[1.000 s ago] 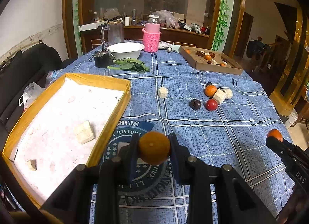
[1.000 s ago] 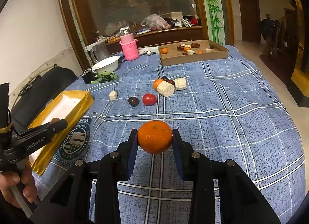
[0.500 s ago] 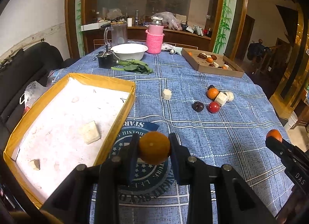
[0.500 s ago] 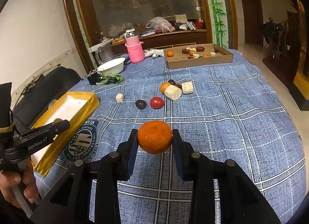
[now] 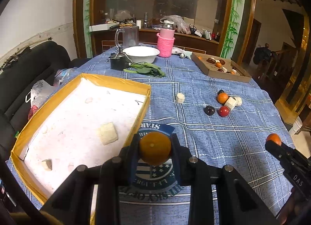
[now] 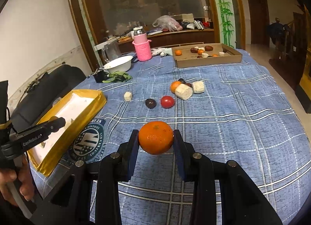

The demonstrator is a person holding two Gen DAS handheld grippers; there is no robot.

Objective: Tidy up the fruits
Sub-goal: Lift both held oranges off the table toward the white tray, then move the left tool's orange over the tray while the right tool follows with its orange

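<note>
Nearest, each tool is clenched on fruit: the left gripper (image 5: 155, 148) pinches a dull orange mandarin (image 5: 155, 147) above the blue tablecloth (image 5: 213, 133), just beside the right wall of the yellow-rimmed tray (image 5: 142, 112), and the right gripper (image 6: 155, 140) clamps a bright orange (image 6: 155, 139) at its widest girth over the cloth near the table's near edge. Both look light, round and smooth-skinned, firm but bruisable, so a hold across the middle with modest squeeze seems right; off-centre pads would likely let them roll out. Toward the table's middle lie a red tomato-like fruit (image 6: 167, 101) and a dark plum (image 6: 150, 103), small and probably slippery, then another orange (image 6: 175, 86) touching pale cut blocks (image 6: 184, 93). At the far right edge sits a cardboard box (image 6: 208, 62) already holding assorted fruit.
</note>
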